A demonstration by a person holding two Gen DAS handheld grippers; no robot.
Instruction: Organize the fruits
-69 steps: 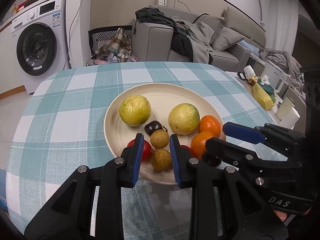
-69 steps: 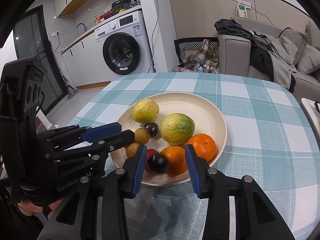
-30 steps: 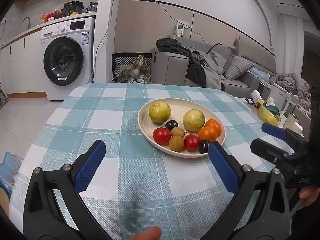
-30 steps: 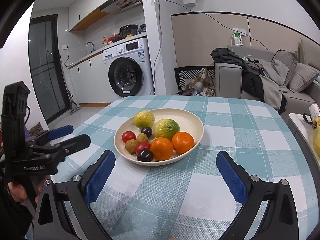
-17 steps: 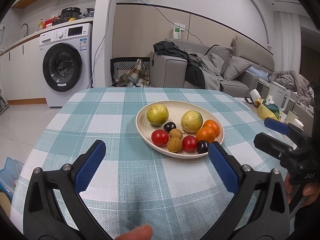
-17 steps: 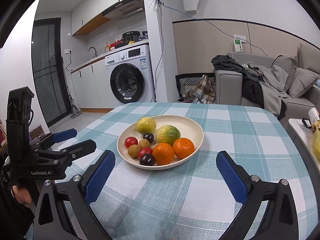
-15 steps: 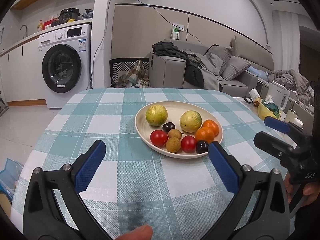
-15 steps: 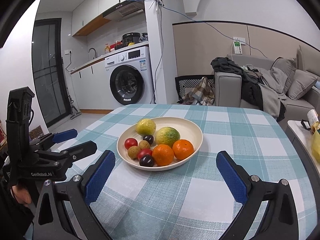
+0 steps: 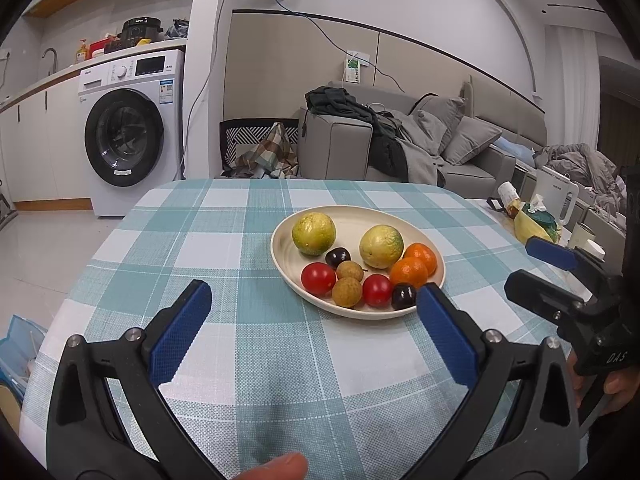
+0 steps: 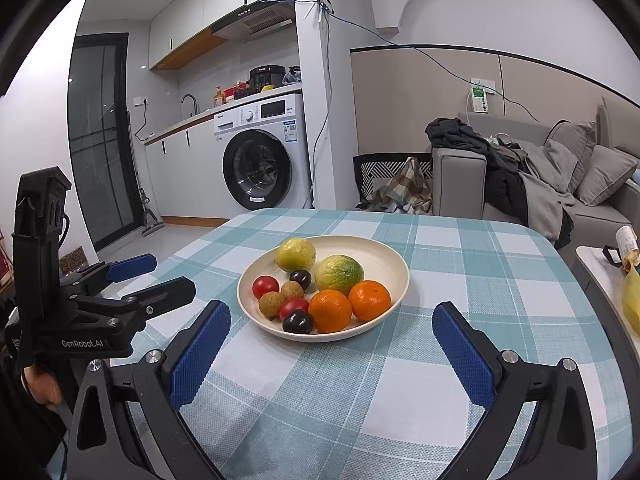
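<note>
A cream plate [image 9: 400, 216] [image 10: 380, 250] sits on the teal checked tablecloth [image 9: 240, 240] and holds two yellow-green fruits [image 9: 314, 229], two oranges [image 10: 370, 300], two red tomatoes [image 9: 318, 278], two brown longans [image 9: 347, 292] and two dark plums [image 10: 298, 322]. My left gripper [image 9: 314, 332] is wide open and empty, held back from the plate's near edge. My right gripper [image 10: 330, 350] is wide open and empty, also short of the plate. Each gripper shows in the other's view: the right one [image 9: 560, 276], the left one [image 10: 132, 280].
A side table with a yellow bag [image 9: 532, 228] and a white kettle [image 9: 556, 196] stands right of the table. A washing machine [image 9: 128, 136] and a grey sofa [image 9: 400, 148] with clothes are behind. The floor drops off at the table's left edge.
Both grippers opened wide and pulled back from the plate. The dark plum the right gripper held over the plate's near edge now lies on the plate. In the last half second almost nothing moved.
</note>
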